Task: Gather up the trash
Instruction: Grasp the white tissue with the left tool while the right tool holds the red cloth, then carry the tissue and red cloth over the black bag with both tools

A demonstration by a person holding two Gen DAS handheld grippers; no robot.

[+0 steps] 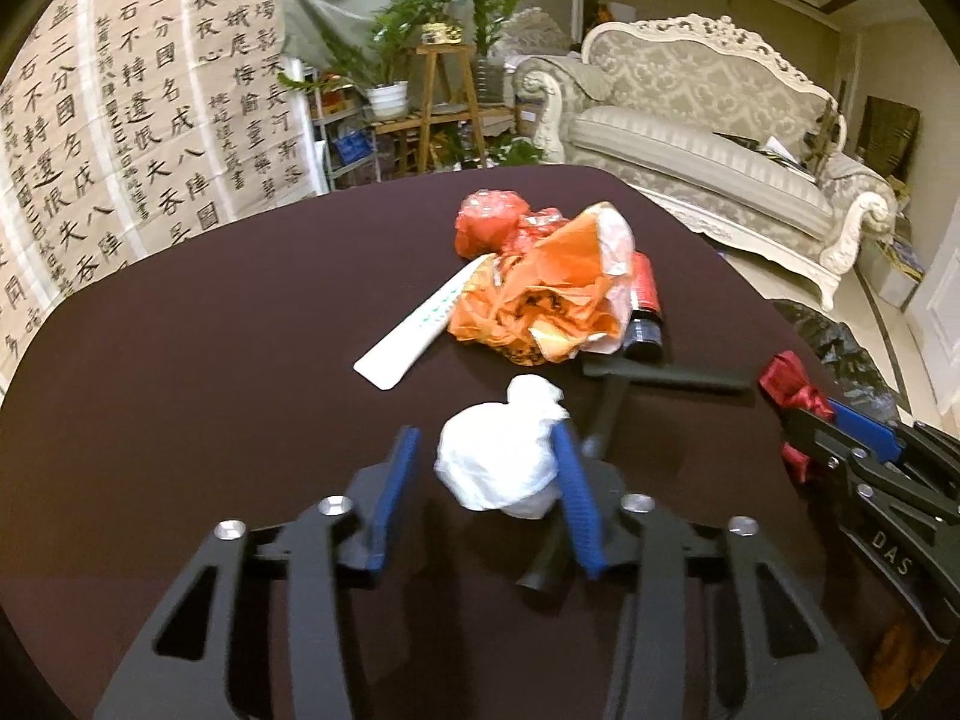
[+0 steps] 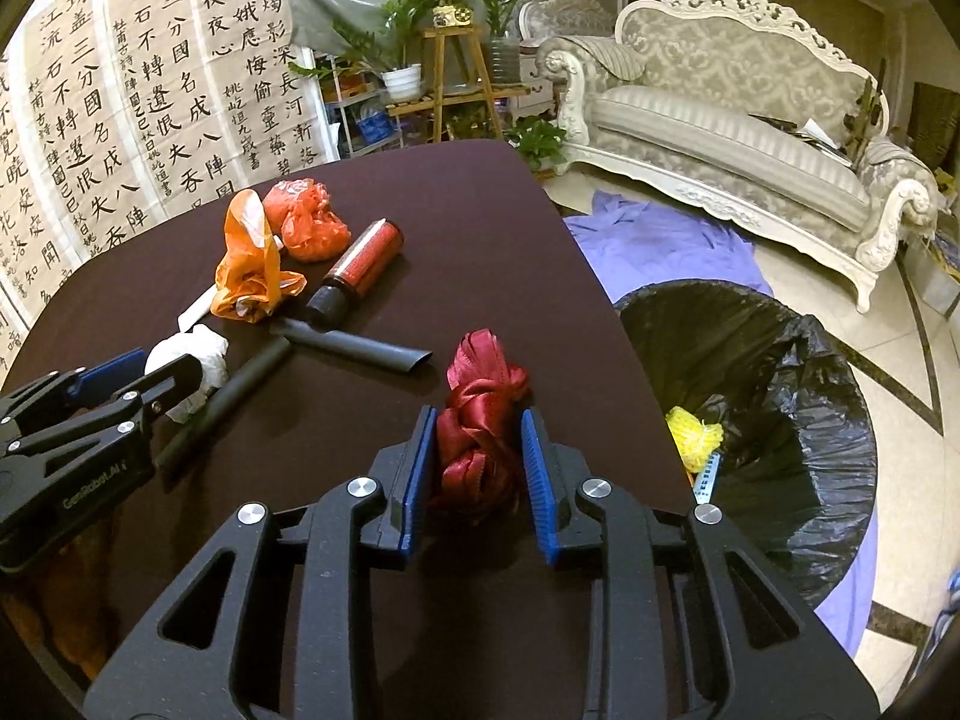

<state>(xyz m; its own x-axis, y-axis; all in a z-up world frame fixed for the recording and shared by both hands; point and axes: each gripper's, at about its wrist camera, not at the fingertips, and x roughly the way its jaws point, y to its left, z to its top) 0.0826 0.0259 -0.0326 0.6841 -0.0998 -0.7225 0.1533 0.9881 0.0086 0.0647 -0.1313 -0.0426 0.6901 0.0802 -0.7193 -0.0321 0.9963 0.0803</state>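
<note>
left wrist: close, angled down | right wrist: likewise | shared: table (image 1: 180, 420), perhaps sofa (image 2: 750, 138)

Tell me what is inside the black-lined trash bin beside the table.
Inside the trash bin, a yellow crumpled piece lies against the black liner, with a light blue strip just below it. The table edge and the liner's folds hide the rest of the bottom.

Ornate sofa (image 2: 738, 138), calligraphy wall (image 2: 138, 96), plants (image 2: 420, 6)
</note>
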